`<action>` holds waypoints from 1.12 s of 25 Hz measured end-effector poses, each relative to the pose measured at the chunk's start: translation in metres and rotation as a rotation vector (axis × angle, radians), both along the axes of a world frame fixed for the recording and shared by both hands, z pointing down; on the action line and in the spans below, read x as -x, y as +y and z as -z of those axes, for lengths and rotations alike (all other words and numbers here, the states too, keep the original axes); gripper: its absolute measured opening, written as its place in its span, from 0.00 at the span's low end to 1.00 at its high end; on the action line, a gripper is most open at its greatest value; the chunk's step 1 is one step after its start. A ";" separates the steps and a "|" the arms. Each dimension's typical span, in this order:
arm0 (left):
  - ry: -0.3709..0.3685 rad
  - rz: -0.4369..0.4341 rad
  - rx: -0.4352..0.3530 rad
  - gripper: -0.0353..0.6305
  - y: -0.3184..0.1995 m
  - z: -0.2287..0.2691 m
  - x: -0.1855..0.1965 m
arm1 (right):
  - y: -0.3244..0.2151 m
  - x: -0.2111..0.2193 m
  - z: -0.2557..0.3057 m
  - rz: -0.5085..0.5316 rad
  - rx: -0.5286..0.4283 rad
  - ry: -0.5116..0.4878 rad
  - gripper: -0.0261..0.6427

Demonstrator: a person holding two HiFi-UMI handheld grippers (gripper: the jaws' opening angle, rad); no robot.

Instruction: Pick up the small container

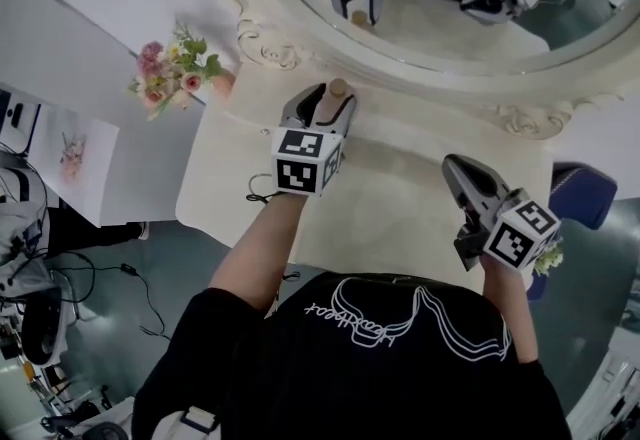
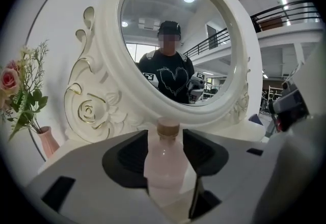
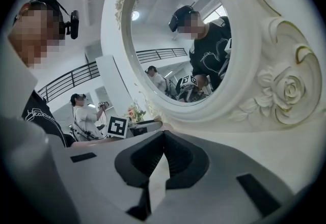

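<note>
Left gripper view: of our two tongs, the left tongs [image 2: 165, 135] stand spread wide around the one small container [image 2: 163, 166], a pale pink bottle upright on the counter [image 1: 400, 198] before the single mirror [image 2: 109, 65]. Our right tongs [image 3: 163, 139] are clenched on nothing.

From above and just in front of the mirror [image 1: 430, 28], the head camera looks steeply down and catches only its lower rim and the tabletop [image 1: 400, 198] beneath. The left gripper [image 1: 325, 113] camera sits low and close, facing the mirror squarely. The right gripper [image 1: 455, 168] camera sits low by the mirror's right side, looking up and leftward across the glass. All three views share the mirror.
</note>
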State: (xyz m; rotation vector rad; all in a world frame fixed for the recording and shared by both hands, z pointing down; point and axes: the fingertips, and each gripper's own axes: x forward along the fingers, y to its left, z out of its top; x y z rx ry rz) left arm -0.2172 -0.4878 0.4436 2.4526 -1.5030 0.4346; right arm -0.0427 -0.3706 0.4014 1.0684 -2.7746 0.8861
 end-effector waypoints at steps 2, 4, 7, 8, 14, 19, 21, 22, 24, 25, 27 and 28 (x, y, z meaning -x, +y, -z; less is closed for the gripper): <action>0.009 0.002 0.002 0.34 -0.003 -0.003 0.001 | 0.000 -0.003 -0.007 -0.018 0.020 0.005 0.04; 0.022 -0.005 0.004 0.32 -0.004 -0.004 0.000 | -0.001 -0.004 -0.011 -0.026 0.034 0.004 0.04; 0.026 -0.012 -0.007 0.32 -0.005 -0.003 -0.001 | -0.001 -0.004 -0.014 -0.027 0.038 0.008 0.04; 0.025 -0.014 -0.011 0.32 -0.005 -0.003 -0.001 | -0.002 -0.003 -0.015 -0.028 0.040 0.009 0.04; -0.009 -0.026 -0.043 0.29 -0.004 0.000 -0.004 | 0.000 -0.004 -0.017 -0.034 0.044 0.012 0.04; -0.044 -0.032 -0.058 0.26 -0.003 0.002 -0.004 | 0.002 -0.004 -0.018 -0.040 0.048 0.010 0.04; -0.046 -0.030 -0.056 0.26 -0.003 0.002 -0.004 | 0.003 -0.004 -0.019 -0.043 0.047 0.008 0.04; -0.047 -0.029 -0.055 0.25 -0.003 0.001 -0.004 | 0.004 -0.005 -0.019 -0.045 0.048 0.007 0.04; -0.050 -0.027 -0.050 0.25 -0.002 0.001 -0.004 | 0.006 -0.005 -0.019 -0.048 0.048 0.006 0.04; -0.051 -0.025 -0.046 0.25 -0.002 0.000 -0.003 | 0.006 -0.006 -0.020 -0.049 0.049 0.005 0.04; -0.048 -0.019 -0.041 0.25 -0.002 0.000 -0.003 | 0.008 -0.007 -0.020 -0.051 0.049 0.001 0.04; -0.043 -0.013 -0.041 0.25 -0.002 0.000 -0.003 | 0.008 -0.007 -0.021 -0.051 0.048 -0.001 0.04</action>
